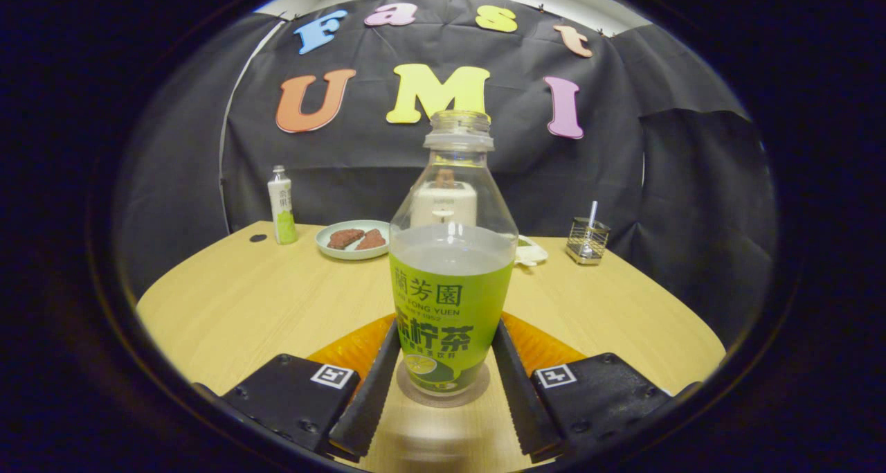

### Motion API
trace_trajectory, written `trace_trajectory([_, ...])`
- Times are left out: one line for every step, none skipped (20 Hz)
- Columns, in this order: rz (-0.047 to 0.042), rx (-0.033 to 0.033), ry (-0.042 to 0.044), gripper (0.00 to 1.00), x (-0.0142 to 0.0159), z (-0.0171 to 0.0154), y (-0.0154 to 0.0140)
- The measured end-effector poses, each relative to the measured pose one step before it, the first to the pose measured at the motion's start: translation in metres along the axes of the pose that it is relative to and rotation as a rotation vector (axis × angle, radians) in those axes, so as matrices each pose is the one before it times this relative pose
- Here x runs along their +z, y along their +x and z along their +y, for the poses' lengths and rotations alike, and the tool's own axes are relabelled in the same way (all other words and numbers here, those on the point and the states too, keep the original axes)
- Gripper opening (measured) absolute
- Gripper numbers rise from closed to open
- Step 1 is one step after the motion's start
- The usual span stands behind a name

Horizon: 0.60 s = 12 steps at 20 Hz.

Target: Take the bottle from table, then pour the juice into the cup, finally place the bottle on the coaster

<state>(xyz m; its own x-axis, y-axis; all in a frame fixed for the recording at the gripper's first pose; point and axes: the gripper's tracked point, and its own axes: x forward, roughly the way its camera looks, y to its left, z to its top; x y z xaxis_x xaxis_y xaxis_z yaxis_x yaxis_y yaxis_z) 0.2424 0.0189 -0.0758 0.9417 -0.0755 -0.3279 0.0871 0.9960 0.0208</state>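
In the gripper view, we have the bottle (pixel 451 265) standing upright directly between our fingers (pixel 516 362), its base resting on a round grey coaster (pixel 477 388) on the bench (pixel 263 300). The cap is off and the mouth open, and the juice stands a little above the green label. Our fingers flank the lower part of the bottle, one on each side and very close to the label. We cannot tell for sure whether both are pressing on it or have just let go, so we do not call the grip either way. An orange mat (pixel 353 348) shows on the bench behind the fingers, on both sides of the bottle.

Beyond the bottle we see a plate (pixel 351 246) with two brown pieces on it, a small white-and-green bottle (pixel 282 206) to one side, and a small wire holder (pixel 587 240) with a straw-like stick on the other. Something pale stands straight behind the bottle, seen through its clear neck; we cannot say whether it is the cup.

We judge this to be the last step, setting the bottle on the coaster. To do it well, we should make sure the base sits flat and centred on the coaster, then spread the fingers evenly so that neither drags the label. We should draw straight back, level with the bench, since an open bottle would spill if nudged.
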Motion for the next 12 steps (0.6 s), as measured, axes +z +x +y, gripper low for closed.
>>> trace_trajectory([0.00544, 0.00364, 0.00683, 0.81, -0.00253, -0.00009, 0.00131])
trace_trajectory([0.00601, 0.00098, 0.0025, 0.81, -0.00219, -0.00086, 0.00215])
trace_trajectory([0.00903, -0.00338, -0.00515, 0.81, -0.002, -0.0022, 0.00352])
trace_trajectory([0.00658, -0.00545, -0.00565, 0.81, -0.00066, -0.00258, 0.00211])
trace_trajectory([0.00512, 0.00422, -0.00358, 0.81, -0.00182, 0.00006, 0.00355])
trace_trajectory([0.00381, 0.00821, -0.00374, 0.82, -0.00042, 0.00137, 0.00216])
trace_trajectory([0.00138, 0.004, -0.00339, 0.82, -0.00074, -0.00027, 0.00246])
trace_trajectory([-0.00041, 0.00292, -0.00382, 0.82, 0.00032, -0.00056, 0.00055])
trace_trajectory([-0.00046, -0.00058, -0.00243, 0.82, -0.0003, -0.00154, -0.00023])
trace_trajectory([-0.00725, 0.00209, -0.0033, 0.83, 0.00172, -0.00015, -0.00116])
trace_trajectory([-0.00846, 0.00019, -0.00206, 0.83, 0.00256, 0.00025, -0.00115])
trace_trajectory([-0.01107, 0.0031, -0.00569, 0.84, 0.00363, 0.0007, -0.0007])
